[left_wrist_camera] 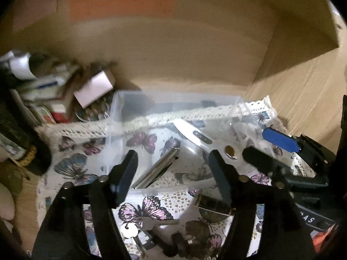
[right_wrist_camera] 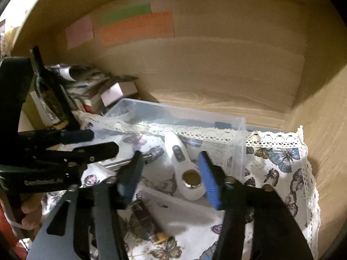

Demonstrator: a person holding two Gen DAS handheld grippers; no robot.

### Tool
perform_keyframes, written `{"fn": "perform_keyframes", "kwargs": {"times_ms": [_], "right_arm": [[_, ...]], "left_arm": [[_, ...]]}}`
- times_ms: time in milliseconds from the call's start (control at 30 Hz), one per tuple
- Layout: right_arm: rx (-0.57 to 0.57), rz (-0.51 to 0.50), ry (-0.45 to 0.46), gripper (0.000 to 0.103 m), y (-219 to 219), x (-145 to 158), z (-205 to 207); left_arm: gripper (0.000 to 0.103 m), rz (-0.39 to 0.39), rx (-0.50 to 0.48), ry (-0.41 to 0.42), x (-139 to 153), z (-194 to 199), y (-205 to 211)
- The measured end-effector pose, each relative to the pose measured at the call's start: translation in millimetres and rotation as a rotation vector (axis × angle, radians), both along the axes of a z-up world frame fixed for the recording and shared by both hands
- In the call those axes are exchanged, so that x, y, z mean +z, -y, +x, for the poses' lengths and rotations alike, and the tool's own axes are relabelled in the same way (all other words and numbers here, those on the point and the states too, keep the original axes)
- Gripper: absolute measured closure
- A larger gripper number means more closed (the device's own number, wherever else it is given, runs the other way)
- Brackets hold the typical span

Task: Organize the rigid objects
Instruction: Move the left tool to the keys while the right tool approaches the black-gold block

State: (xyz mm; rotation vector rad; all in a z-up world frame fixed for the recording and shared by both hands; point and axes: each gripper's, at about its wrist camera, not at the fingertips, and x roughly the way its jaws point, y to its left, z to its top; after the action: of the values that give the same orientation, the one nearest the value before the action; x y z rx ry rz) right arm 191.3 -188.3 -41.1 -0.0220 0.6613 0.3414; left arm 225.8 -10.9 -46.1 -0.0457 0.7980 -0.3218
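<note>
— At lower centre of the left wrist view: left gripper [left_wrist_camera: 173,173], jaws apart, gripping nothing; beyond its fingers, inside the clear plastic box [left_wrist_camera: 180,101], lay a silver metal tool [left_wrist_camera: 156,169] and a white handheld device [left_wrist_camera: 193,134].

— At lower centre of the right wrist view: right gripper [right_wrist_camera: 171,177], released too, blue pads either side of the white handheld device [right_wrist_camera: 186,169], not pressing on it.

— And the box?

— Sat mid-frame on a butterfly-print cloth [right_wrist_camera: 279,158]. Nearer, outside the box: keys [left_wrist_camera: 130,230] and a dark cylindrical item [right_wrist_camera: 145,218]. Upper left: blurred clutter of small boxes [left_wrist_camera: 93,88].
</note>
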Motion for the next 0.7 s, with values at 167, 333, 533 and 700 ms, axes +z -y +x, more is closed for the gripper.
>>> {"fn": "perform_keyframes", "kwargs": {"times_ms": [167,333,533,700], "right_arm": [[-0.002,0.020,0.004,0.020,1,5,-18],[-0.005,0.017,-0.024,0.017,0,-4,-32],[0.005,-0.006,-0.087,0.017,-1,-31,-40],[0.046,-0.024,-0.157,0.018,-7,-53,-35]], "left_arm": [[0.021,-0.010,0.020,0.037,9,-25,-13],[0.018,0.003,0.051,0.020,-2,-46,-30],[0.008,0.021,0.121,0.007,-26,-74,-62],[0.006,0.077,0.152,-0.023,-45,-87,-83]]}}
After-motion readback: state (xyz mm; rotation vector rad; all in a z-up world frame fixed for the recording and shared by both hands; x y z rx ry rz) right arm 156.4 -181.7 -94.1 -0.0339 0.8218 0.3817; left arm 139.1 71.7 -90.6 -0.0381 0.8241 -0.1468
